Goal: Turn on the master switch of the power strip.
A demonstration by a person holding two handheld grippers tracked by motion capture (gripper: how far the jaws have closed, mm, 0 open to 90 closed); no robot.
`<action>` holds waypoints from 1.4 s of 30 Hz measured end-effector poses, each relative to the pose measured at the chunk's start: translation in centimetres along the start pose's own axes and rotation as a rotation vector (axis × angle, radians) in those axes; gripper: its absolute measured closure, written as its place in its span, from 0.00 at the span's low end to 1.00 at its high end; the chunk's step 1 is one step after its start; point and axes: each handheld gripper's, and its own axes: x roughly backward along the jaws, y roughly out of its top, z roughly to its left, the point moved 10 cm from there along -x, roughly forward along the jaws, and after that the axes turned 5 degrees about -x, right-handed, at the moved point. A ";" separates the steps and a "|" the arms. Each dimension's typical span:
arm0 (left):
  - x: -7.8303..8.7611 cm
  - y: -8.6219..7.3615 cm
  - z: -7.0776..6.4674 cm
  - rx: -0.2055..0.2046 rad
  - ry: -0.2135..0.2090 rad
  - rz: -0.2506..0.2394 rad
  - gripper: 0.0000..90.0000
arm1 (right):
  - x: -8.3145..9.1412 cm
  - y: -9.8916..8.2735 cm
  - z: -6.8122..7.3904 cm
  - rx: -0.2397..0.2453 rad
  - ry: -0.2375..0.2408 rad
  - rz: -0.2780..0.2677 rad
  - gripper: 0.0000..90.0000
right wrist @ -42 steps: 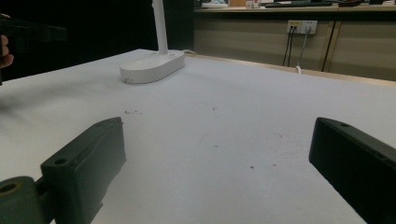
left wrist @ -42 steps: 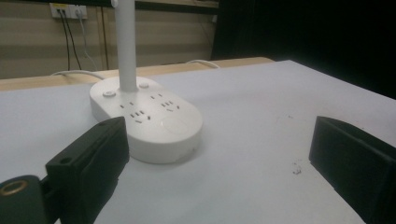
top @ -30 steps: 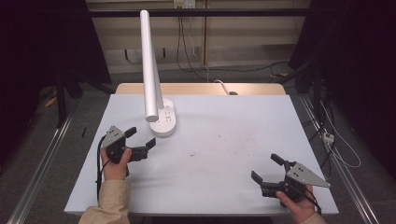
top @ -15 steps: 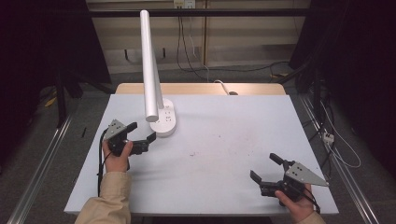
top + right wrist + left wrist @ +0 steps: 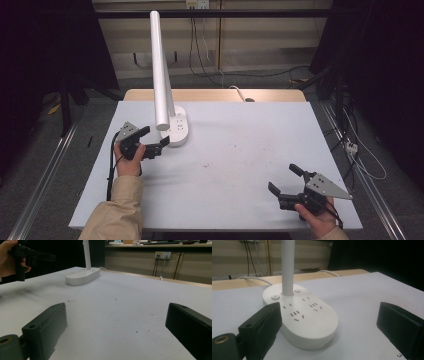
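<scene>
Desk lamp [image 5: 167, 100]: white, oval base with socket slots and two round buttons on top, plain tubular stem [image 5: 287, 265] rising upright from the base's far end, leaning slightly. Base [image 5: 304, 317] long axis is seen running from the left gripper toward the desk's far edge. It is placed at the left rear of the white desk [image 5: 240, 150]; a white cable [image 5: 249, 278] trails behind. Left gripper [image 5: 150, 140] is held just beside the base, fingers spread, not touching. Right gripper [image 5: 285, 180] is well apart at the near right, fingers spread, nothing between.

Lab: dark curtains [image 5: 380, 60], floor rails [image 5: 42, 190]
</scene>
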 end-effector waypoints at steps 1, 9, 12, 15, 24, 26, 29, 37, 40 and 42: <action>-0.1 0.0 0.1 -0.002 0.000 0.000 0.06 | 0.0 0.0 0.0 0.000 0.000 0.000 0.04; -0.9 -0.1 0.7 0.004 0.007 0.005 0.07 | 0.0 0.0 0.0 0.002 -0.001 0.000 0.04; -1.4 -0.2 0.8 0.000 0.009 0.018 0.07 | -0.1 0.0 -0.1 0.003 -0.002 0.000 0.04; -1.7 0.1 0.9 -0.010 0.007 0.023 0.07 | -0.2 0.0 0.0 -0.001 -0.002 0.000 0.04; -2.8 0.6 0.9 -0.014 -0.009 0.026 0.08 | -0.4 0.0 0.1 0.005 0.003 0.003 0.04; -3.0 0.8 0.8 -0.009 -0.012 0.020 0.08 | -0.4 0.0 0.1 0.006 0.003 0.003 0.04; -3.2 0.9 1.0 -0.015 -0.010 0.023 0.08 | -0.3 0.0 0.0 0.006 -0.001 0.003 0.04; -3.5 0.8 1.8 -0.001 0.003 0.017 0.09 | -0.3 0.0 -0.1 0.004 -0.004 0.003 0.04; -3.5 0.8 2.0 -0.002 0.010 0.016 0.09 | -0.4 0.0 0.0 0.005 -0.001 0.003 0.04; -3.7 0.8 2.1 0.001 0.013 0.024 0.09 | -0.5 0.0 0.0 0.005 -0.001 0.004 0.04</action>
